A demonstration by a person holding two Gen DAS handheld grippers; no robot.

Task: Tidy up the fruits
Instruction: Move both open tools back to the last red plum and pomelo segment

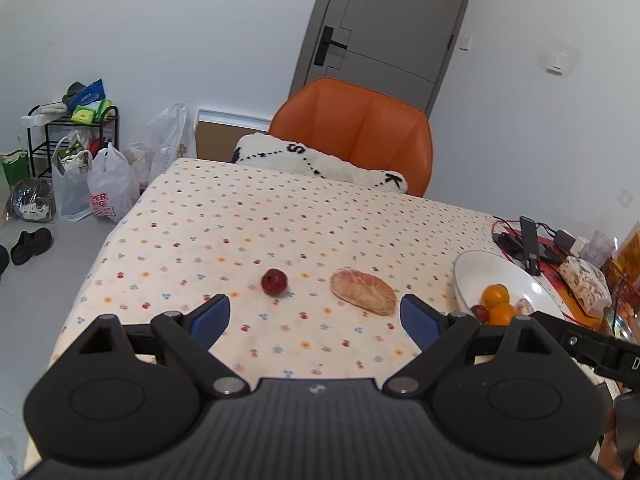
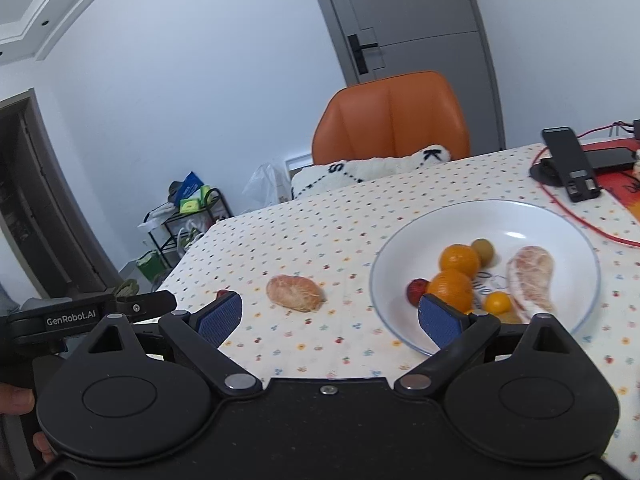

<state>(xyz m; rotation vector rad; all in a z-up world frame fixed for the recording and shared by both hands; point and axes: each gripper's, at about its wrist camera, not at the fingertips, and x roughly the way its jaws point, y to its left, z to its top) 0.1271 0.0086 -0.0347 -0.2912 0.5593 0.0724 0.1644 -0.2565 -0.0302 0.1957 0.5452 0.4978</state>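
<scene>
Left to right: your left gripper (image 1: 314, 318), jaws apart and empty, faces the small dark-red round fruit (image 1: 274, 281) and the peeled pinkish citrus segment (image 1: 363, 291) loose on the dotted tablecloth (image 1: 200, 220). Your right gripper (image 2: 330, 318), also spread, hangs near the white round plate (image 2: 560, 216) of fruit. Risk: a hard pinch may well burst the soft segment, and the round fruit may roll.

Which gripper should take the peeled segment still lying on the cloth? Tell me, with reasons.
Probably the right gripper. It is open, the peeled segment lies just ahead between its fingers, and the white plate sits beside it. The left gripper, also open, lines up more with the red fruit.
</scene>
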